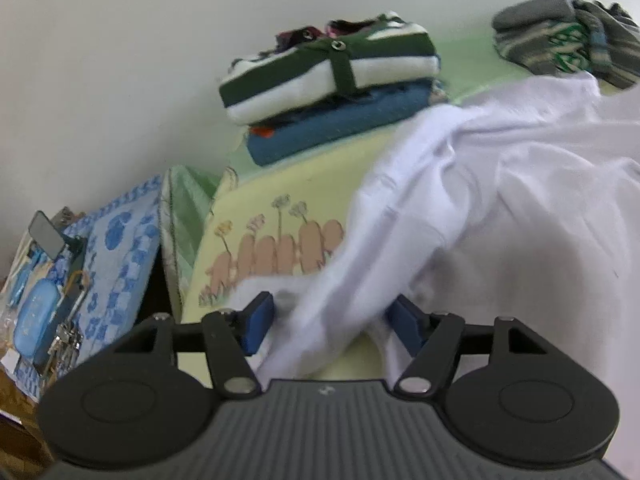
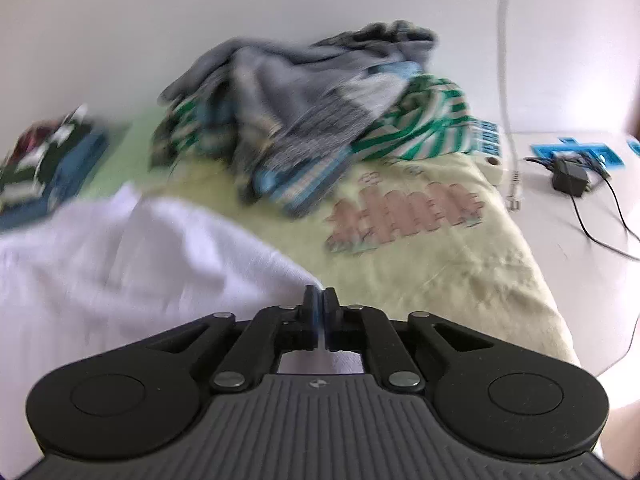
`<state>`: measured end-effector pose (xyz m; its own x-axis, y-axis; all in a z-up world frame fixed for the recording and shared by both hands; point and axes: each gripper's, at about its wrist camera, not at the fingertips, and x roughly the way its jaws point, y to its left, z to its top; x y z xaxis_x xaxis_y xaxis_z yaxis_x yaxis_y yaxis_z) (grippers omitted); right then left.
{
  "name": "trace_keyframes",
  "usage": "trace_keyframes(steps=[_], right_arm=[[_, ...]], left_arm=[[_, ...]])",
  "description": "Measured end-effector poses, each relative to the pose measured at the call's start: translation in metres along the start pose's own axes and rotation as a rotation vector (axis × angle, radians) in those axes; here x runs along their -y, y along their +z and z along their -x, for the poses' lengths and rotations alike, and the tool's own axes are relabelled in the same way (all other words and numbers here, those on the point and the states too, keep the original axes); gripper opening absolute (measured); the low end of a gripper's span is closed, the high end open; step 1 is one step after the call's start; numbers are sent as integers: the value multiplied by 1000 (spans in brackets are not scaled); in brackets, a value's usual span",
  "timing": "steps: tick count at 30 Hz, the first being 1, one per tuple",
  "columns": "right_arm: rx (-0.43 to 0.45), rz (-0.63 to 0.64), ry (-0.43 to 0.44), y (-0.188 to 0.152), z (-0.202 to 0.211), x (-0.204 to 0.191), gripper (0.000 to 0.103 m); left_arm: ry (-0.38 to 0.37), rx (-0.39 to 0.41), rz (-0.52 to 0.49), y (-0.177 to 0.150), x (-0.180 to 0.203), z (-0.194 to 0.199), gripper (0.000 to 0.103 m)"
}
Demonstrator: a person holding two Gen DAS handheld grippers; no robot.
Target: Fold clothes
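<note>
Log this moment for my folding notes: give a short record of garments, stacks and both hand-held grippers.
surface: yellow-green bedspread with fence print
garment in work: white shirt, spread and rumpled
folded stack: green-white striped top on blue item, by the wall
unfolded pile: grey and green-striped clothes
left hand-held gripper: open, white cloth between its fingers
right hand-held gripper: shut at the white shirt's edge

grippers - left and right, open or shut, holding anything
left gripper: open, white garment between its jaws, not pinched.
right gripper: shut; whether it pinches the white garment's edge cannot be told.
</note>
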<state>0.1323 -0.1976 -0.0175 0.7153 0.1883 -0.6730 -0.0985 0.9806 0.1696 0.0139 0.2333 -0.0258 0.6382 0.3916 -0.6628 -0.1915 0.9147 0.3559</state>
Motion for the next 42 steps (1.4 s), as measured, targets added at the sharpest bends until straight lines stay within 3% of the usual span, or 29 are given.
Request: trace_keyframes(steps=[7,10,13,15,16,19,20,23,25,28,33,35,37,40,42], right_arm=[[136,-5,-67,33,-10,1,2],[153,87,-222,36,-20,-10,0],[71,22,-212,32,-29,-1,4],[90,-7,-76,32,-19,-4,7],[103,5,-23,32,-14,-9,14],[177,140,114,37,-1,-43,62],[183,200,156,38,0,-59,67],[107,355,266,40,-20,-95,66],[65,443,286,39,-38,-114,66],[12,487,329,39,-64,-132,66],[-82,473,398,38,-95,-151,65],[-106,441,419,36,-100,-154,41],[-92,422,432,37,-100,-157,24],[-37,411,412,43,-96,-161,18],[-16,398,389,47,-99,-165,17]], left_arm=[[110,-36,36,35,-13,-43,68],[159,-47,5,48,-16,-59,72],[175,-52,-28,50,-16,-66,73],[175,-32,-78,51,-12,-61,72],[171,-8,-106,51,-9,-55,72],[131,62,-159,55,-6,-33,74],[101,78,-156,58,-8,-26,74],[39,114,-137,68,-15,-8,75],[-19,124,-114,75,-17,-1,75],[-116,125,-124,86,-3,-1,76],[-178,98,-202,97,45,-25,77],[-202,83,-212,101,60,-36,75],[-216,72,-222,104,74,-46,73],[-187,64,-226,113,89,-60,68],[-123,55,-202,121,96,-73,69]])
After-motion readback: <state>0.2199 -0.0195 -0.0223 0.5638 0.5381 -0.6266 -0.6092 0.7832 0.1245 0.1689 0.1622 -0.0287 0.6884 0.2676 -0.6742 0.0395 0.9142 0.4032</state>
